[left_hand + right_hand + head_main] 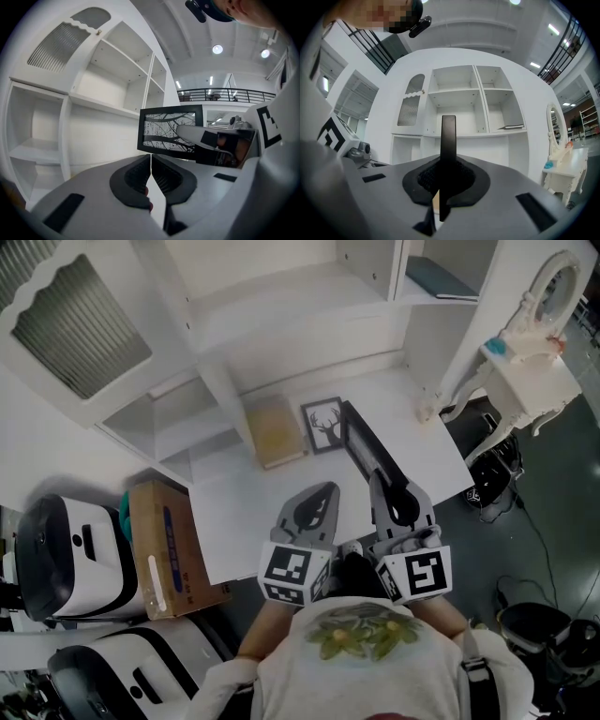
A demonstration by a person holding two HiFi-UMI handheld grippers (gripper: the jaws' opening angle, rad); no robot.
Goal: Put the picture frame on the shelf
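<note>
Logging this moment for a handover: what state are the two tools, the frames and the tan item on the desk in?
Left tool: shut, holding nothing.
Right tool: shut on the black picture frame.
Black picture frame: held edge-on over the desk, not yet on a shelf.
Deer picture: on the desk, not gripped.
Tan flat item: lying on the desk beside the deer picture.
</note>
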